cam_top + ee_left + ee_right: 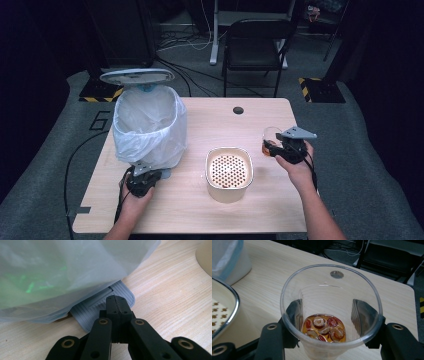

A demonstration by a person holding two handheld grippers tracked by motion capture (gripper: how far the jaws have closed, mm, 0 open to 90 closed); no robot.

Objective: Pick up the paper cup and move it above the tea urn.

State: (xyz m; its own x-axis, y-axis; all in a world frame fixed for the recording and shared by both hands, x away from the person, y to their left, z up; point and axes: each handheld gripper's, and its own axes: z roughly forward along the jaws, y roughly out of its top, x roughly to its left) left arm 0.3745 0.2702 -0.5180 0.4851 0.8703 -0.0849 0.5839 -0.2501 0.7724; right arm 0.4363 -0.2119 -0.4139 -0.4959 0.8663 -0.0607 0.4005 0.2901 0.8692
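Observation:
A clear plastic cup [329, 302] with amber liquid and several red and white slices at its bottom is held upright above the table's right side. My right gripper [327, 312] is shut on its sides; in the high view the cup [270, 136] sits in that gripper [280, 147]. A pedal bin [150, 125] lined with a clear bag stands at the left, its lid [136, 76] raised. My left gripper [117, 301] is shut with nothing between its jaws, and its tips rest on the bin's grey ribbed pedal [85, 315].
A cream container with a perforated strainer top [229, 172] stands in the middle of the wooden table [200, 210], between the two hands. Its rim [227, 302] lies left of the cup. A cable hole [238, 110] is at the table's far edge. A black chair [255, 45] stands behind.

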